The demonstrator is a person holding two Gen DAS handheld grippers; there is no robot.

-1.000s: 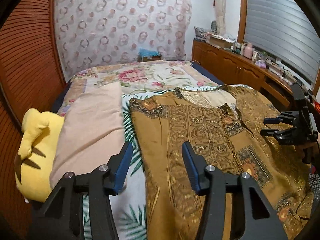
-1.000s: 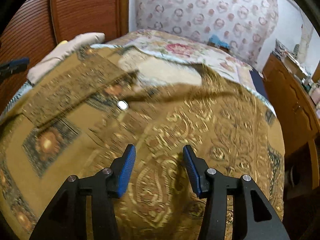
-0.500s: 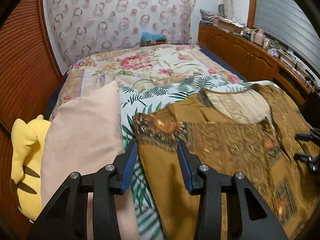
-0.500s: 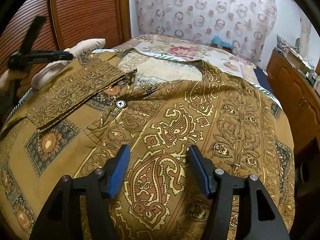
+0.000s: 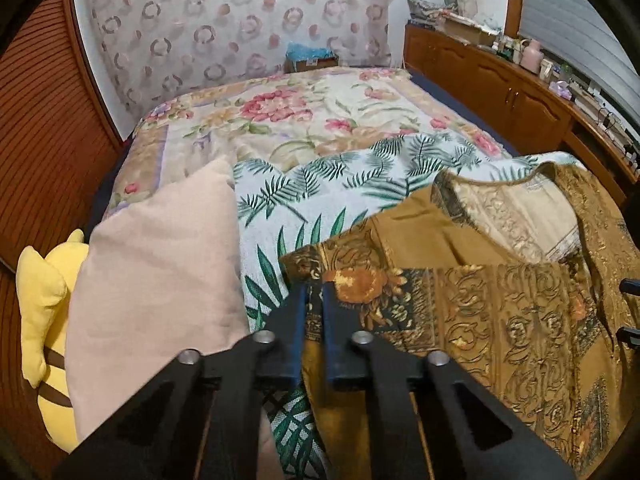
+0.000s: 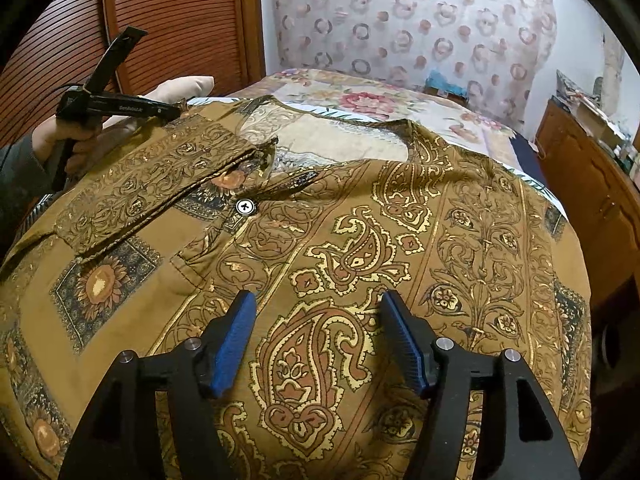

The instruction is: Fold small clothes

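- Bedroom, with a bed (image 5: 320, 128) under a floral and palm-leaf cover filling the middle of both views, a wooden cabinet (image 5: 500, 92) along the upper right and a slatted wooden door (image 6: 160, 20) at upper left of the right wrist view.
- We see one garment, a mustard paisley shirt (image 6: 360, 240), lying across the near part of the bed, at lower right of the left wrist view.
- We judge the fold barely begun: the shirt lies mostly flat, one front flap turned over at centre left of the right wrist view.
- Our left gripper (image 5: 315, 300) has just been closing and is now clamped on the shirt's corner at lower centre of its frame.
- Our right gripper (image 6: 318, 320) has just been opening; its jaws stand wide over the cloth, holding nothing.
- Left to do, as we judge: carry the sides in, then fold lengthwise.
- Count: one shirt, one white button (image 6: 245, 207), one beige pillow (image 5: 160, 280), one yellow plush toy (image 5: 44, 300), two grippers; other clothes may lie out of view.
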